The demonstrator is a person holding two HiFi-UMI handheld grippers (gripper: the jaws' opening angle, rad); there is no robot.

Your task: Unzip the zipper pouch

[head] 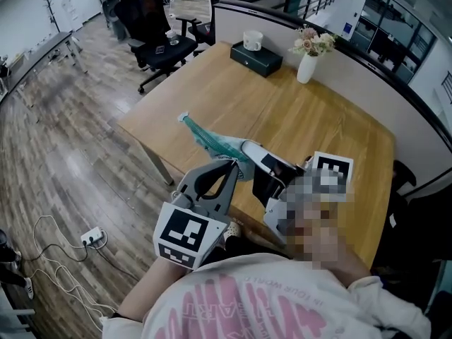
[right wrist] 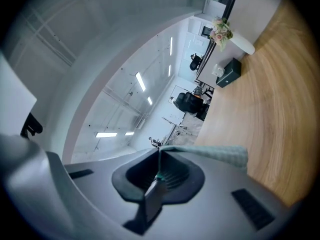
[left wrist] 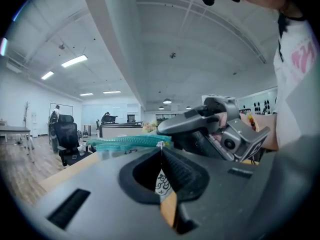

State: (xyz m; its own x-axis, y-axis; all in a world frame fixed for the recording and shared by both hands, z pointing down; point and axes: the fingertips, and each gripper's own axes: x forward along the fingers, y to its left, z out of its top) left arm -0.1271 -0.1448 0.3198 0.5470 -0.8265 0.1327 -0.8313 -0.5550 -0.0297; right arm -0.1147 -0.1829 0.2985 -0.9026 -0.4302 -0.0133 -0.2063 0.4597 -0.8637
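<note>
A teal zipper pouch (head: 205, 138) hangs in the air over the near left part of the wooden table (head: 318, 126), stretched out to the left of both grippers. My left gripper (head: 233, 164) is shut at the pouch's near end. In the left gripper view its jaws (left wrist: 161, 151) pinch a small white printed tag (left wrist: 161, 183) just below the zipper slider, and the pouch (left wrist: 127, 141) runs off to the left. My right gripper (head: 258, 155) sits close beside it. In the right gripper view its jaws (right wrist: 159, 156) are shut on the pouch's edge (right wrist: 215, 154).
A black box (head: 256, 60) with a white cup on it and a white vase of flowers (head: 308, 61) stand at the table's far side by a partition. A black office chair (head: 157, 34) is on the wooden floor to the left. Cables and a power strip (head: 92, 239) lie near me.
</note>
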